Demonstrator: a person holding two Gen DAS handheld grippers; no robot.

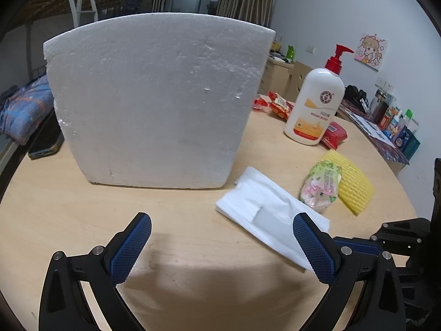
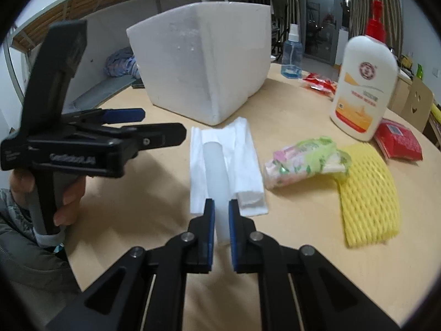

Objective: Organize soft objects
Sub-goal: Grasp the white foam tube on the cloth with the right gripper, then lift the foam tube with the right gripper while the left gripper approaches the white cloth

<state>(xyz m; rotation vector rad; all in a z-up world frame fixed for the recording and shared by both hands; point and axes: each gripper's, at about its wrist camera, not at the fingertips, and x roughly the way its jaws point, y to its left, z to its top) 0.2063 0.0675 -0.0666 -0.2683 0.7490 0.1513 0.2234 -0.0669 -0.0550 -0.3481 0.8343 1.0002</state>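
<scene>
Your right gripper (image 2: 221, 215) was pinched narrow on the near edge of the white sheet (image 2: 224, 165), a raised fold of it caught between the pads, while the rest of the sheet lay flat on the table (image 2: 154, 220) just in front of the foam box (image 2: 201, 66). Your left gripper (image 1: 222, 244) stood wide with nothing in it, low over the table near the box's front wall, its right finger (image 1: 312, 245) overlapping the sheet's edge.

To do this pick well, you wanted a firm bite before lifting: only a thin fold seemed to be held, and a soft sheet like that would likely slip or unfold if jerked. A slow, straight lift looked wise, high enough to clear the box's rim, assuming the box was the bin.

The tissue pack (image 2: 303, 162) and yellow net (image 2: 368, 193) lay to the right of the sheet, farther from the box, the pack resting partly on the net, both untouched. The bottle (image 2: 363, 88) stood to the right of the box; swinging wide risked knocking it.
</scene>
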